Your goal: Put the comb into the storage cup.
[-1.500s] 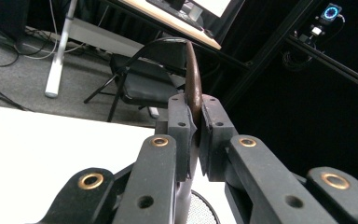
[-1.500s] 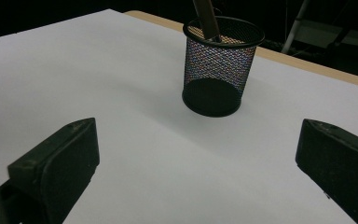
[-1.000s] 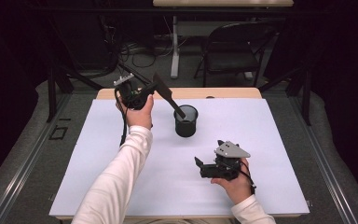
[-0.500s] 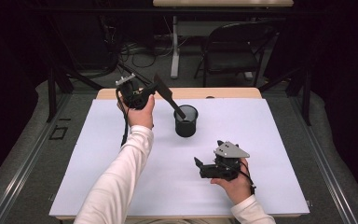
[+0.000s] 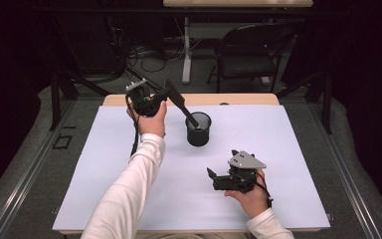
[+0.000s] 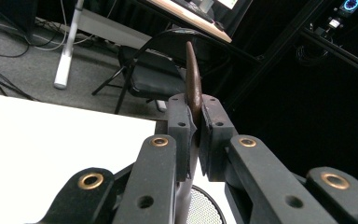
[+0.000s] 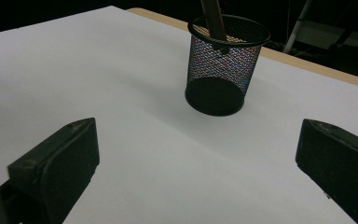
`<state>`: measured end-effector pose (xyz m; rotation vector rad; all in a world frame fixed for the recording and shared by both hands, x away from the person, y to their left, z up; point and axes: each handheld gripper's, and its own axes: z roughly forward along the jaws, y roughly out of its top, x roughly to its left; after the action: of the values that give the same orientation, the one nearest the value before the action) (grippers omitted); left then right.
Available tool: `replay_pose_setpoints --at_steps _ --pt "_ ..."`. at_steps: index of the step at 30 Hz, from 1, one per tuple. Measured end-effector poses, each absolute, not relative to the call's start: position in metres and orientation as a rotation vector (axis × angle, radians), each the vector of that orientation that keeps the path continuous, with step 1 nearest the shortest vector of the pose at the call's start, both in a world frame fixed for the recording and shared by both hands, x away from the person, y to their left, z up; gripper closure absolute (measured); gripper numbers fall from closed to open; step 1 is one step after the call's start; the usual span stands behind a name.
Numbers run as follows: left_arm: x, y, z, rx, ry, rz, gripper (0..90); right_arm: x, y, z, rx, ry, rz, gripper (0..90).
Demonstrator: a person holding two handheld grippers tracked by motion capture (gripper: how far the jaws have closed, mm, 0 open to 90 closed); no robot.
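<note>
My left gripper (image 5: 163, 95) is raised over the table's far left and is shut on the flat blade of a dark brown spatula (image 5: 177, 101). The spatula slants down to the right, and its thin handle end dips into a black mesh cup (image 5: 199, 130) standing at the middle back. In the left gripper view the blade (image 6: 193, 84) shows edge-on, pinched between the pads of the left gripper (image 6: 195, 114), with the cup's rim (image 6: 204, 209) below. My right gripper (image 5: 212, 178) rests low at the front right, open and holding nothing. In the right gripper view the right gripper (image 7: 198, 163) faces the cup (image 7: 223, 65) and the spatula handle (image 7: 213, 18).
A white sheet (image 5: 104, 164) covers the wooden table (image 5: 243, 99). A black folding chair (image 5: 248, 55) and a desk leg (image 5: 186, 50) stand on the grey floor behind the far edge. Dark frame rails run along both sides.
</note>
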<state>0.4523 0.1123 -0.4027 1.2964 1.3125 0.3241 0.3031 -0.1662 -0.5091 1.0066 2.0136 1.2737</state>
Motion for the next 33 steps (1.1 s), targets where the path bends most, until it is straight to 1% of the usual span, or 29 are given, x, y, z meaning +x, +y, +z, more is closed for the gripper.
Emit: replay_pose_setpoints --at_steps 18,33 --pt "0.453 0.107 -0.406 1.313 1.313 0.321 84.5 0.303 -0.166 -0.509 1.006 2.016 1.274 0.0" --pt "0.454 0.095 -0.415 1.335 1.319 0.297 84.5 0.303 -0.166 -0.509 1.006 2.019 1.273 0.0"
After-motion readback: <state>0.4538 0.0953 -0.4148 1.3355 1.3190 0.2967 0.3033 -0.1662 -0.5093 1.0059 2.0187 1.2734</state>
